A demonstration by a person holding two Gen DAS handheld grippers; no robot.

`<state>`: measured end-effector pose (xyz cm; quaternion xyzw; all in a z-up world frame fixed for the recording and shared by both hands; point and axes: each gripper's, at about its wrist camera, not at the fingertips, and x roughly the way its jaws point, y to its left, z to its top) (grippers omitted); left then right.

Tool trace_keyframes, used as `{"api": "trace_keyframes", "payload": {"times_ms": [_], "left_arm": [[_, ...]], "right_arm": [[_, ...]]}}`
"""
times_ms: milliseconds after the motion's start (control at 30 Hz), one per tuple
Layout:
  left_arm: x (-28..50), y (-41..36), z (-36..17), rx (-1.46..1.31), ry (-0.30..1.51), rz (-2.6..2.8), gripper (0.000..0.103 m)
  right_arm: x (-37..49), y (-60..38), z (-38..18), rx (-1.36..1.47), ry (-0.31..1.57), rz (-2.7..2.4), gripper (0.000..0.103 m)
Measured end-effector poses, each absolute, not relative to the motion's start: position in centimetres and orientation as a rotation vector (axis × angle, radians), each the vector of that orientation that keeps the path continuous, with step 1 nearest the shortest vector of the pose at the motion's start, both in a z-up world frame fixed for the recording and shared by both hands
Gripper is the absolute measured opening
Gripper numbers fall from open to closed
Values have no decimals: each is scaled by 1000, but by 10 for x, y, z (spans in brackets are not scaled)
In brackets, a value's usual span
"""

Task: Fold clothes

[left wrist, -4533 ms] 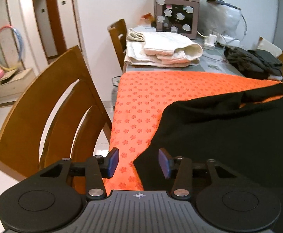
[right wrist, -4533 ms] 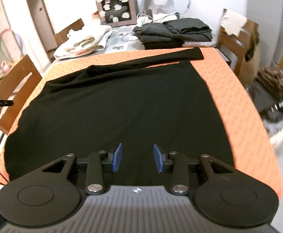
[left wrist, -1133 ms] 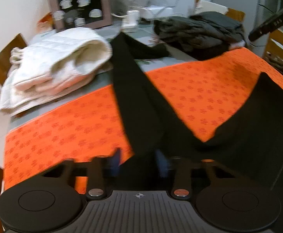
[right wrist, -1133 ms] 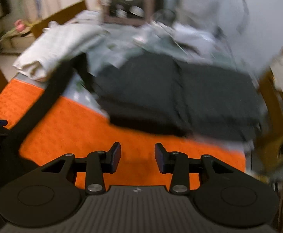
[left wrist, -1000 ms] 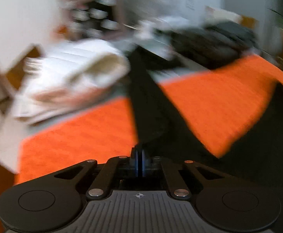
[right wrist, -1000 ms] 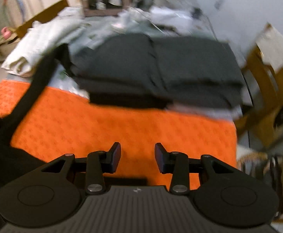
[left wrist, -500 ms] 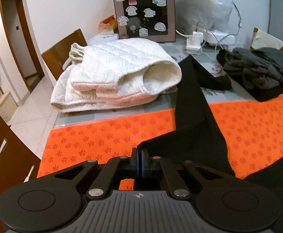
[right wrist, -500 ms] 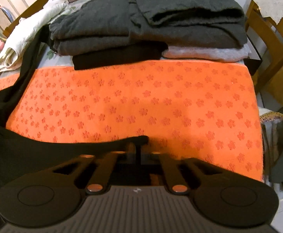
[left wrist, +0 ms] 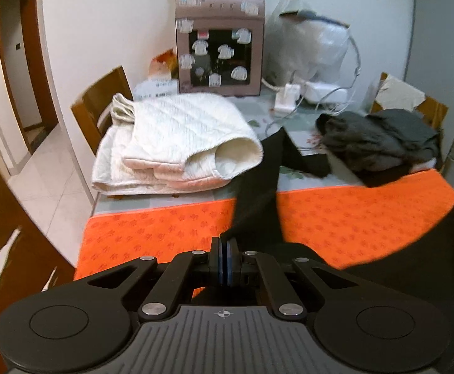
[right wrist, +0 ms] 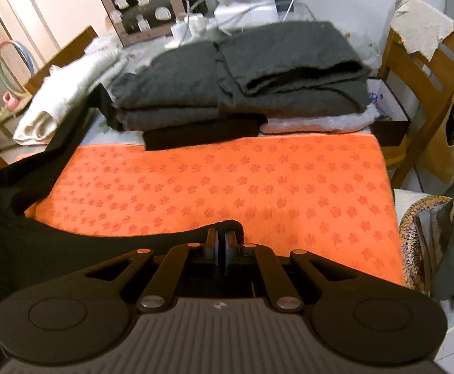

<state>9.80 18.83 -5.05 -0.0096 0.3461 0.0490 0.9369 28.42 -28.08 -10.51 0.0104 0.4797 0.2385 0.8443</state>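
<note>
A black garment (left wrist: 258, 199) lies over an orange mat (left wrist: 351, 218) with a flower print. Its long sleeve runs away across the mat to the grey tabletop beyond. My left gripper (left wrist: 226, 246) is shut on the near end of that sleeve, lifted a little off the mat. In the right wrist view the black garment (right wrist: 40, 243) spreads from the left edge to the middle, and my right gripper (right wrist: 222, 233) is shut on its upper edge over the orange mat (right wrist: 258, 184).
A folded white quilt (left wrist: 177, 143) lies at the back left. Dark grey folded clothes (right wrist: 242, 71) are stacked behind the mat. A pink box with stickers (left wrist: 220, 43), a plastic bag and cables stand by the wall. Wooden chairs (right wrist: 420, 71) flank the table.
My right gripper went from open over the mat to shut on the garment's edge. My left gripper, clamped on the sleeve, has risen and pulled the sleeve up with it.
</note>
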Motion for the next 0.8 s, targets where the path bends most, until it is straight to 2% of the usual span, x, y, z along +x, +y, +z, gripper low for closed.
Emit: {"api": "trace_keyframes", "payload": {"times_ms": [233, 400, 800], "left_arm": [[6, 143, -38, 91, 661, 53, 5], [-43, 110, -60, 173, 695, 15, 5], [-78, 94, -75, 183, 721, 39, 5]], "right_arm": [[216, -298, -90, 23, 973, 463, 4], [173, -308, -103, -14, 994, 412, 5], [129, -308, -118, -112, 953, 338, 5]]}}
